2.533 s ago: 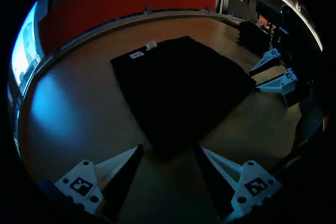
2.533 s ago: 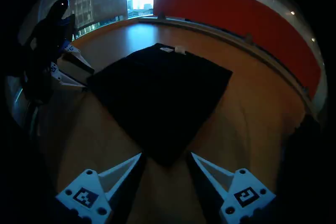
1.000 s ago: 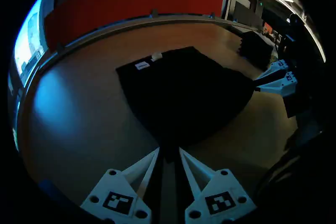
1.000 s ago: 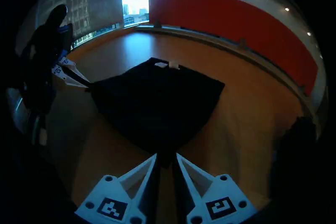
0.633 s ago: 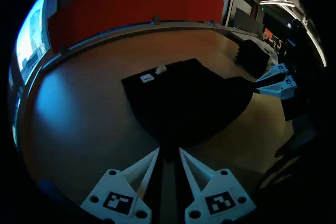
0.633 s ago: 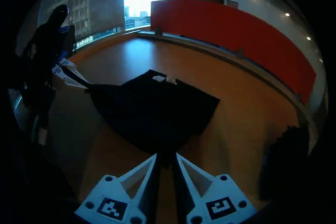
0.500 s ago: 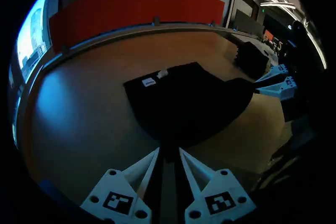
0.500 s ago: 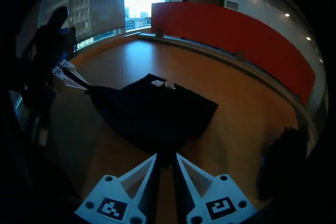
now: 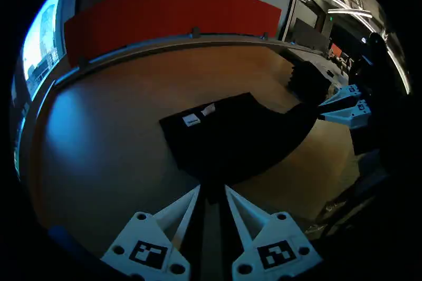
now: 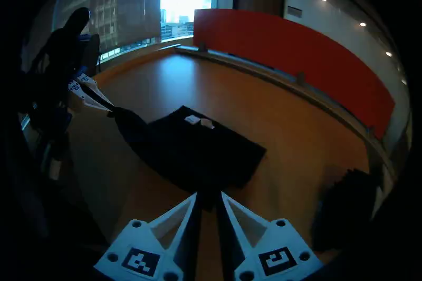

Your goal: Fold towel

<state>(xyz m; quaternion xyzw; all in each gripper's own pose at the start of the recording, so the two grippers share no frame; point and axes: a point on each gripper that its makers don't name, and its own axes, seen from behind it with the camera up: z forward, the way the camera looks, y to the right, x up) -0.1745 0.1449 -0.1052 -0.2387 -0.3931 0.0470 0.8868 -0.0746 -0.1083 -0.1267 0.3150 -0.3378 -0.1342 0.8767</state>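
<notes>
Black towel (image 9: 237,138) runs fwd from the fingertips, near corners held up, far part flat on wood table (image 9: 100,138). L gripper (image 9: 213,196) clenched on one corner, R gripper (image 10: 208,199) clenched on the other. Small white tags (image 9: 198,115) at towel's far edge. Dark stack (image 9: 311,78) beyond, right of L fingers.

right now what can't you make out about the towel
Left gripper view: the towel corner pinched in the left gripper is lost, black against the dark finger insides.
Right gripper view: same at the right gripper.
Both views: white tags too small to read.
Right gripper view: dark stack underlit, contents unclear.
</notes>
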